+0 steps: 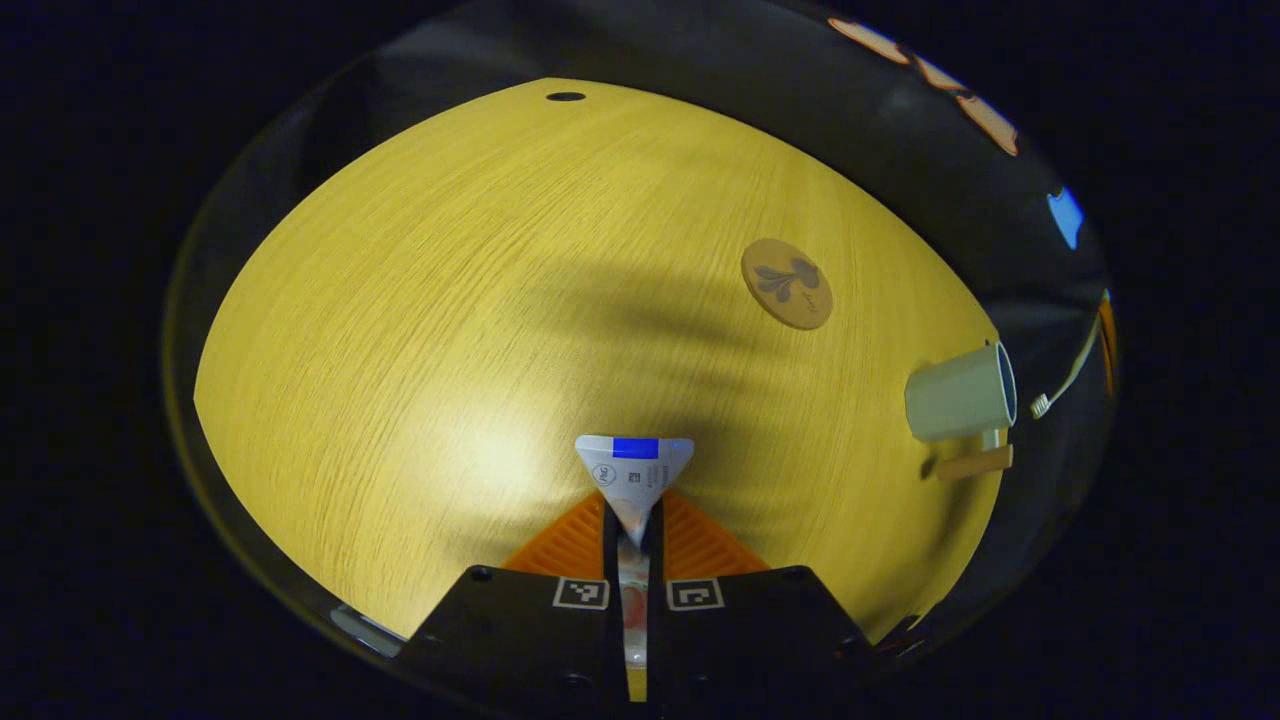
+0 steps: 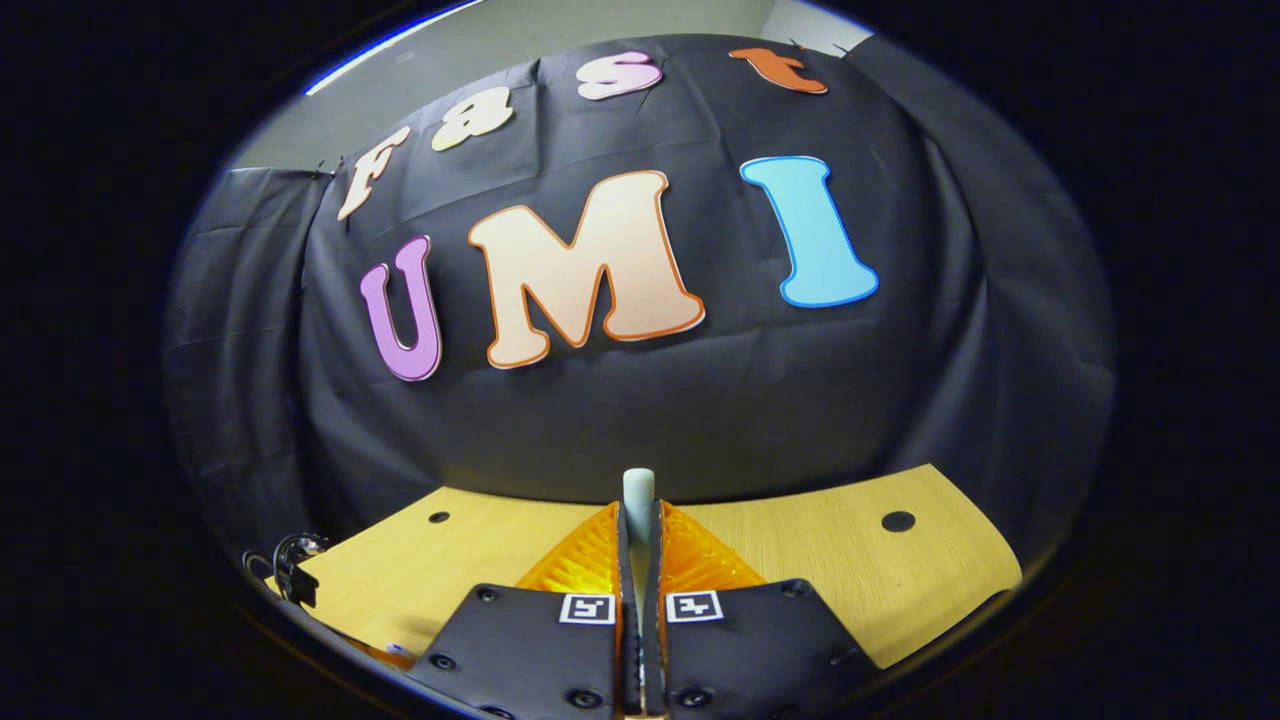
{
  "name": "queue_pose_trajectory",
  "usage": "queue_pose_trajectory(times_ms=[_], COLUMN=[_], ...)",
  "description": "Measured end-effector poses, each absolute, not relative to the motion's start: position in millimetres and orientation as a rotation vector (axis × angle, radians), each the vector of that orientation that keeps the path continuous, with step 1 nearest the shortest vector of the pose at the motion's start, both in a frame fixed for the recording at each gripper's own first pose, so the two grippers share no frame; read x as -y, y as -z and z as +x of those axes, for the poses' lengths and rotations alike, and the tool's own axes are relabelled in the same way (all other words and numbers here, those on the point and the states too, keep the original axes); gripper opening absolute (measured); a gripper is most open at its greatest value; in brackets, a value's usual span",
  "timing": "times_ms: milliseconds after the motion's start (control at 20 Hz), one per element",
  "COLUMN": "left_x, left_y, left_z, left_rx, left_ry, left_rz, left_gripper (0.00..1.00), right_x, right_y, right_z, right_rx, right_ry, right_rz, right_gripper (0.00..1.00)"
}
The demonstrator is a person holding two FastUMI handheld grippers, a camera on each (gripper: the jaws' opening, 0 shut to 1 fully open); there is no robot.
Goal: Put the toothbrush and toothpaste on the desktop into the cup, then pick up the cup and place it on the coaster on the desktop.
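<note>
I have the left hand-held gripper (image 1: 634, 520) clamped on the white toothpaste tube (image 1: 634, 468), lifted over the yellow wooden desk (image 1: 400, 330). The right hand-held gripper (image 2: 638, 540) pinches the pale toothbrush handle (image 2: 638, 488). The pale green cup (image 1: 960, 392) sits at three o'clock, the round cork coaster (image 1: 787, 283) near one o'clock. Loading is in hand, I judge; next I must swing right and drop the tube through the cup's mouth.

The bench (image 1: 400, 330) is yellow wood grain with a soft sheen. The coaster (image 1: 787, 284) looks like matt wood, the cup (image 1: 960, 394) smooth and matt, the toothpaste (image 1: 633, 470) tube glossy plastic. Ribbed orange fingers (image 1: 570, 545).
</note>
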State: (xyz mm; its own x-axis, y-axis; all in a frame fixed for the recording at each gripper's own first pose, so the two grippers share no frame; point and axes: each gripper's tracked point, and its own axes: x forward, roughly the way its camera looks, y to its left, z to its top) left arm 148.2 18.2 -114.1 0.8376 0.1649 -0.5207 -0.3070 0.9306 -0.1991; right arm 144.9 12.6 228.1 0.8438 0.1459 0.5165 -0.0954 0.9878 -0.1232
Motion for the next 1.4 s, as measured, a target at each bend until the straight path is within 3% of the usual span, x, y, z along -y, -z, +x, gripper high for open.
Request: queue_pose_trajectory(times_ms=[300,600,900,1050,1200,1400], left_x=[-14.1,7.1,48.1,68.2,97.4,140.3], left_y=[96.8,24.2,-26.7,-42.2,-62.1,-89.0], left_z=[151.0,154.4,157.3,159.0,161.2,168.6], left_rx=[-0.407,-0.175,-0.031,0.007,0.053,0.124], left_ry=[-0.261,-0.205,-0.107,-0.070,-0.005,0.106], left_rz=[-0.358,-0.286,-0.137,-0.069,-0.056,-0.089], left_gripper=[0.06,0.06,0.06,0.06,0.06,0.06], right_x=[-19.5,-10.5,-5.2,-2.9,9.8,55.3], right_y=[-219.1,-177.0,-156.0,-149.8,-144.4,-147.4], right_z=[173.6,191.8,184.0,173.5,163.2,137.9], right_rx=[0.573,0.524,0.496,0.481,0.462,0.493], right_ry=[-0.158,-0.168,-0.171,-0.181,-0.160,-0.053], right_rz=[-0.090,-0.027,-0.009,0.004,0.029,0.062], right_gripper=[0.04,0.05,0.14,0.26,1.00,0.99])
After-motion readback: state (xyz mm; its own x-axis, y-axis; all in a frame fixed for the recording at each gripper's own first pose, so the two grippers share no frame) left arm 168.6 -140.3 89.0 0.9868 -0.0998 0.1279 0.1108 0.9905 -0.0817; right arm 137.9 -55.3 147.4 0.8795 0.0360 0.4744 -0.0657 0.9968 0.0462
